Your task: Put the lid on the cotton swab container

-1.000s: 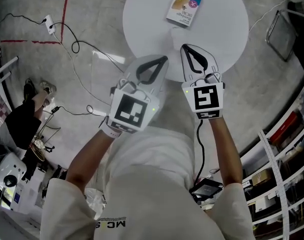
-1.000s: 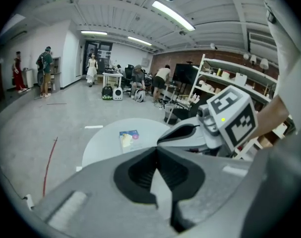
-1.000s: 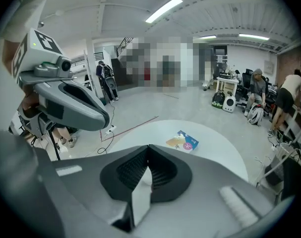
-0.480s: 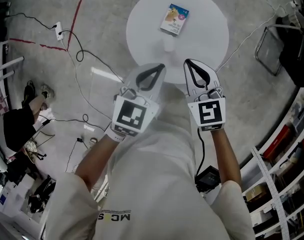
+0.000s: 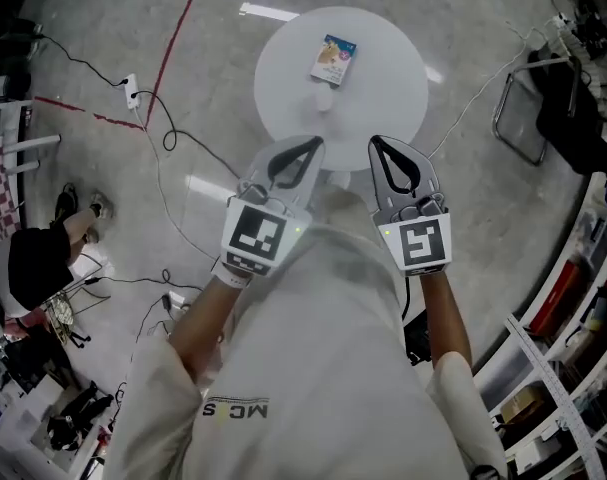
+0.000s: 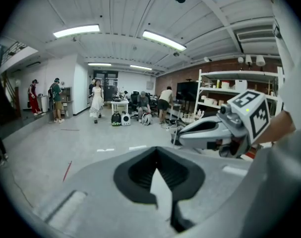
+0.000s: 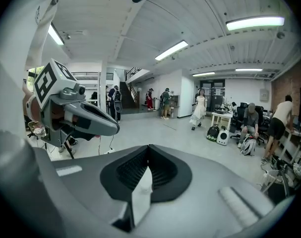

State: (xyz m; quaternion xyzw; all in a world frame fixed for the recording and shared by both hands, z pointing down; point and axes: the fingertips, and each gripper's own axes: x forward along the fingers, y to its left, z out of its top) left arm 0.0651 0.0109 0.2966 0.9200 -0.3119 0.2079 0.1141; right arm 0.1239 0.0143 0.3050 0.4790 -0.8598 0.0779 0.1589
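- The left gripper [image 5: 318, 141] and the right gripper [image 5: 374, 141] are held side by side in front of the person's chest. Both point toward 12 o'clock.
- In the left gripper view, the jaws are pressed together with nothing between them. The right gripper view shows the same: jaws together, empty.
- Both pairs of tips overlap the 6 o'clock rim of the round white table [image 5: 388, 78] in the head view.
- The cotton swab container [image 5: 332, 59], a flat box printed in blue and yellow, lies on the table top toward 12 o'clock, well apart from both grippers.
- Just at its 6 o'clock side sits a small see-through item [image 5: 324, 97], too faint to identify.
- A second ago the table filled far more of the head view and the container lay toward 1 o'clock. Now the table shows smaller and the container sits nearer the middle of the picture's width.
- More floor is in view now, with a red line [image 5: 178, 43] at 11 o'clock and shelves [image 5: 573, 368] at 4 o'clock.
- The jaws were together then and remain so.
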